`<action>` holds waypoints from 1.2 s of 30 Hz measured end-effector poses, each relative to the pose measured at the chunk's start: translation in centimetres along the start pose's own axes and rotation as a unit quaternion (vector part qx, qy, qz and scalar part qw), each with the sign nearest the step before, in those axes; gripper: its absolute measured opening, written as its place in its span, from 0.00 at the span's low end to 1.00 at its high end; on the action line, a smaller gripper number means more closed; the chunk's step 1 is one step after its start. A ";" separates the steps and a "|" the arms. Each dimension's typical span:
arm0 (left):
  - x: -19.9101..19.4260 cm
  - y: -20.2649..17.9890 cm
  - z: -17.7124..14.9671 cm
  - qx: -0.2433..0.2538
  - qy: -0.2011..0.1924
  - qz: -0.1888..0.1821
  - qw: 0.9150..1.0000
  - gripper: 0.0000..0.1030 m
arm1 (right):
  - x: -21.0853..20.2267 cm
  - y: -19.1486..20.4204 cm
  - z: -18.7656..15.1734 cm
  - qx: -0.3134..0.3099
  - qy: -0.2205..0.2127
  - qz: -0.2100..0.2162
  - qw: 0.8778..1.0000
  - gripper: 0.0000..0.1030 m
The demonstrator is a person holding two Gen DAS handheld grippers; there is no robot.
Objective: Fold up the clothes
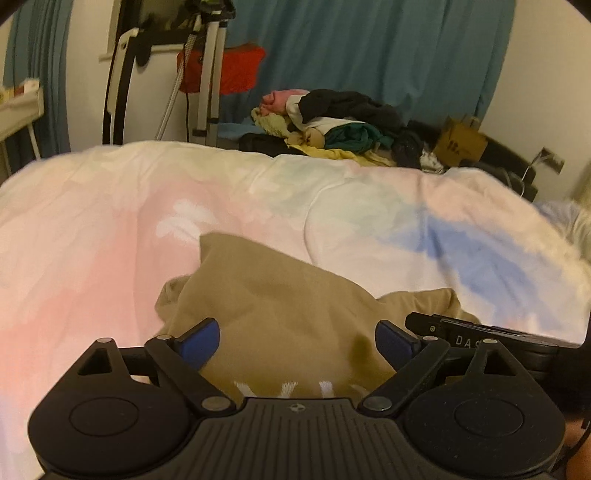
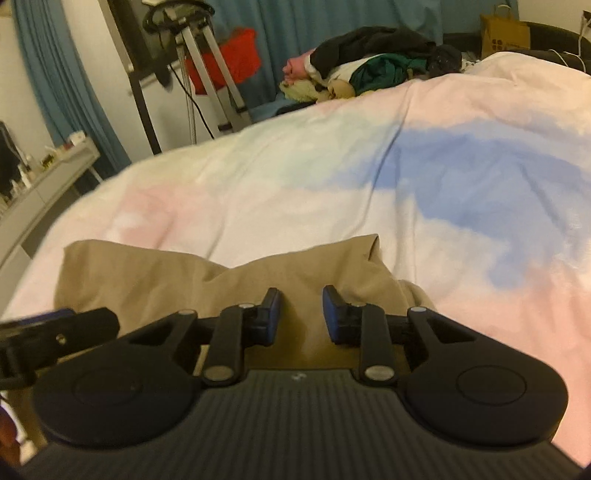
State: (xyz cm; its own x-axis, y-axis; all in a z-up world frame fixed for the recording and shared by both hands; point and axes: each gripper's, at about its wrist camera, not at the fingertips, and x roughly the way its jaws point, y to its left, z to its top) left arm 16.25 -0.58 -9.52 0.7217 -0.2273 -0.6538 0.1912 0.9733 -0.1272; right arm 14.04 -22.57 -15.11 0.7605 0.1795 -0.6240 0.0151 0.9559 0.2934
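Left tool [image 1: 297, 341]: black linkage body with blue pads, jaws spread wide, nothing between them; it hovers over the near part of the tan garment [image 1: 280, 306]. Its side shows at the left edge of the right wrist view [image 2: 55, 328].

Right tool [image 2: 300, 314]: same build, jaws parted by a narrower gap, nothing gripped; the pads flank a ridge of the tan cloth without visibly closing on it. Its black body shows at the right edge of the left wrist view [image 1: 480, 332].

Tan garment [image 2: 192, 273]: lies crumpled on the near edge of the bed, directly under both tools. One corner points away toward the middle of the bed. A darker spot sits near the right pad in the left view, and white markings show at the hem closest to the tool body.

Bed cover [image 1: 110, 229]: pastel, pink at left, white in the middle, blue at right; wrinkled.

Background, left to right:
- grey shelf [image 2: 48, 177] with small bottles, by a teal curtain [image 1: 369, 55]
- metal stand [image 1: 210, 74] with black frame and cables
- red item [image 1: 229, 70] behind the stand
- pile of mixed clothes [image 1: 343, 122], black, pink, yellow and green, beyond the far edge of the bed
- brown paper bag [image 2: 504, 31], at far right, just beside the pile
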 end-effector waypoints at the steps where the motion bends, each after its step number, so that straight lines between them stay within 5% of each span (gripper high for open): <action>1: 0.3 -0.3 -0.1 0.009 -0.002 0.004 1.000 0.94 | 0.4 0.0 0.0 -0.002 0.000 -0.001 1.000 0.28; 8: 0.3 -1.3 -0.4 0.044 -0.007 0.019 0.999 0.95 | 0.4 0.4 0.1 -0.002 -0.002 -0.003 1.000 0.28; 17: -4.0 -0.1 -1.2 0.001 0.007 -0.022 1.000 0.95 | -7.6 2.3 -2.1 -0.030 -0.015 0.000 0.999 0.28; 22: -5.8 0.4 -3.5 -0.005 0.023 -0.005 1.000 0.95 | -8.4 1.1 -4.6 0.023 0.027 0.008 0.999 0.29; 26: -7.2 1.1 -4.3 -0.024 0.026 -0.006 0.999 0.95 | -10.7 0.5 -4.8 0.089 0.006 0.033 0.996 0.30; 28: -8.2 1.5 -4.3 -0.046 0.019 -0.020 0.999 0.95 | -11.8 -0.1 -5.1 0.130 0.001 0.060 0.990 0.39; 29: -8.7 1.7 -4.3 -0.057 0.016 -0.027 0.998 0.95 | -12.1 -0.6 -5.3 0.155 0.004 0.072 0.985 0.58; 31: -9.6 2.2 -4.5 -0.085 0.009 -0.045 0.995 0.95 | -12.5 -1.7 -5.8 0.208 0.012 0.099 0.973 0.80; 36: -10.4 3.7 -4.9 -0.164 0.017 -0.109 0.980 0.96 | -11.1 -3.7 -7.9 0.349 0.054 0.185 0.917 0.81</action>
State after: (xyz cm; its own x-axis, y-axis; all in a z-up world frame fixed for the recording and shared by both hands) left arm 6.22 5.55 -6.87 0.6645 -0.4350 -0.6076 0.1102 0.8612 -0.4961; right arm 0.42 -26.21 -14.99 0.7291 0.5202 -0.4447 0.2097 0.4488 0.8687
